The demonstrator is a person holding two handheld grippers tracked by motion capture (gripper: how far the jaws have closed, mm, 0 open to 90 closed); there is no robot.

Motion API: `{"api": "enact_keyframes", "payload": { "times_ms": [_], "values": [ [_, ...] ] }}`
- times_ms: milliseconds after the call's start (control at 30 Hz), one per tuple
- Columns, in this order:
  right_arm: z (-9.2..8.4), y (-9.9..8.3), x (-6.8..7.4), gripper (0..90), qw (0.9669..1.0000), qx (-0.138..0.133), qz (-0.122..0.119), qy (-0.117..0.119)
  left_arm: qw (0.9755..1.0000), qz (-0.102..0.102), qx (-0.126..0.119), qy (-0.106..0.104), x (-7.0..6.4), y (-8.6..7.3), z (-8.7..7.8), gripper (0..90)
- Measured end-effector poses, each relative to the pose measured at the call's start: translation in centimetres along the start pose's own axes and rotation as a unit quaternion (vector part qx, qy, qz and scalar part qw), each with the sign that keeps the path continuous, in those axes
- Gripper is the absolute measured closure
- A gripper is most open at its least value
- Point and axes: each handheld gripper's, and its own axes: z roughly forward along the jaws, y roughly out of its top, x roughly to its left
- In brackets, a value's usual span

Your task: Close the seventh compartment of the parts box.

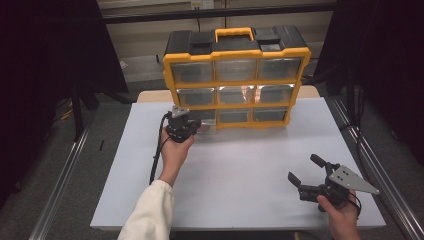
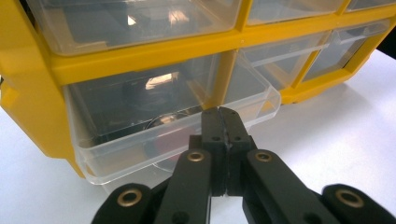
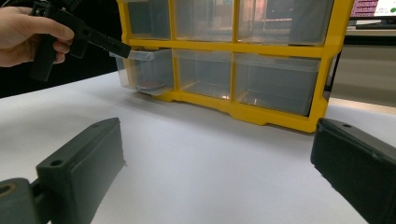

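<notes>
A yellow and black organizer (image 1: 235, 54) with clear drawers stands at the back of the white table (image 1: 240, 170). Its bottom-left drawer (image 2: 154, 140) is pulled partly out, and something round and dark lies inside. My left gripper (image 2: 223, 114) is shut, and its tips rest against that drawer's front rim; I see nothing between the jaws. From the right gripper view, the left gripper (image 3: 125, 50) touches the drawer's top lip (image 3: 140, 55). My right gripper (image 1: 303, 168) hovers open over the table's near right, holding nothing.
The other clear drawers (image 3: 271, 79) sit closed in the frame. Metal rails (image 1: 65, 175) run along both sides of the table. Bare white tabletop lies between the organizer and my right gripper (image 3: 215, 135).
</notes>
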Motion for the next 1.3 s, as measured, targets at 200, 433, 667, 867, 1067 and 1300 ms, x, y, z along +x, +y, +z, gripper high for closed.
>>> {"api": "enact_keyframes", "payload": {
  "times_ms": [200, 433, 667, 867, 1067, 1300],
  "values": [
    [0.0, 0.0, 0.0, 2.0, 1.0, 0.0, 0.0, 0.0, 1.0, 0.007, 0.004, 0.002, 0.0, -0.1, 0.1, 90.0],
    [0.0, 0.0, 0.0, 2.0, 1.0, 0.0, -0.001, 0.001, 1.0, 0.005, 0.002, 0.003, 0.0, -0.1, 0.4, 90.0],
    [0.0, 0.0, -0.1, 2.0, 1.0, -0.001, 0.001, 0.0, 1.0, -0.001, -0.005, 0.008, 0.0, -0.1, 0.7, 90.0],
    [0.0, 0.0, 0.0, 2.0, 1.0, -0.001, 0.001, 0.0, 0.9999, -0.002, -0.006, 0.011, 0.1, -0.1, 0.8, 90.0],
    [0.0, 0.0, -0.1, 2.0, 1.0, 0.0, -0.002, 0.002, 0.9998, -0.001, -0.01, 0.016, 0.2, 0.0, 1.1, 90.0],
    [-0.1, 0.0, -0.1, 2.0, 1.0, 0.001, 0.001, -0.001, 0.9997, -0.001, -0.012, 0.019, 0.3, 0.1, 1.3, 90.0]
  ]
}}
